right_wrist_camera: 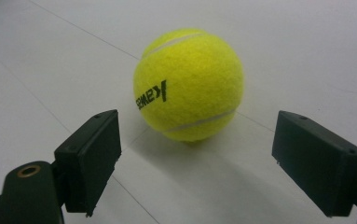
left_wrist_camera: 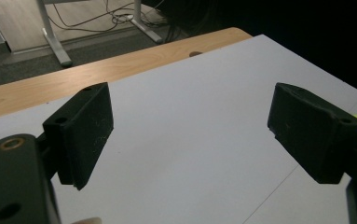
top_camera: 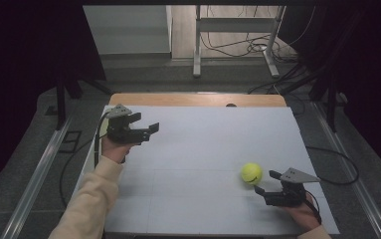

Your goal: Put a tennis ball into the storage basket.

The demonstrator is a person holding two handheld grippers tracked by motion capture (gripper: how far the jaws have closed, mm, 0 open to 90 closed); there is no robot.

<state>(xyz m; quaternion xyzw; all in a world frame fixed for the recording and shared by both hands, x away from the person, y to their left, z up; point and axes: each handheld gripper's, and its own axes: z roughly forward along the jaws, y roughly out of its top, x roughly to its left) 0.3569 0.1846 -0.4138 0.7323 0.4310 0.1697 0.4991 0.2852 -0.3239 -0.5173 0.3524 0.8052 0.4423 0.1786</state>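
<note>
Dark curtains flank a grey floor where metal frame legs point(top_camera: 197, 45) stand among loose cables point(top_camera: 247, 47). Nearer, the desk point(top_camera: 198, 99) shows a pale wood edge along its far side, the rest covered by a matt white sheet point(top_camera: 203, 144) marked with faint thin seams. A tennis ball point(top_camera: 251, 173) rests on the sheet toward the near right: round, fuzzy yellow felt, a white curved seam and dark printed lettering, as the right gripper view shows. The right tool point(top_camera: 266, 182), black and blocky with a grey three-cornered plate on top, sits just beside the ball on its near side; its two flat rectangular jaws stand spread wide, the ball just beyond their tips and touching neither. The left tool point(top_camera: 147, 125) hangs over the far left part of the sheet, well apart from the ball, held by a hand in a cream knit sleeve point(top_camera: 91, 199). Its jaws are released too, nothing between them, pads matt and faintly scuffed.
</note>
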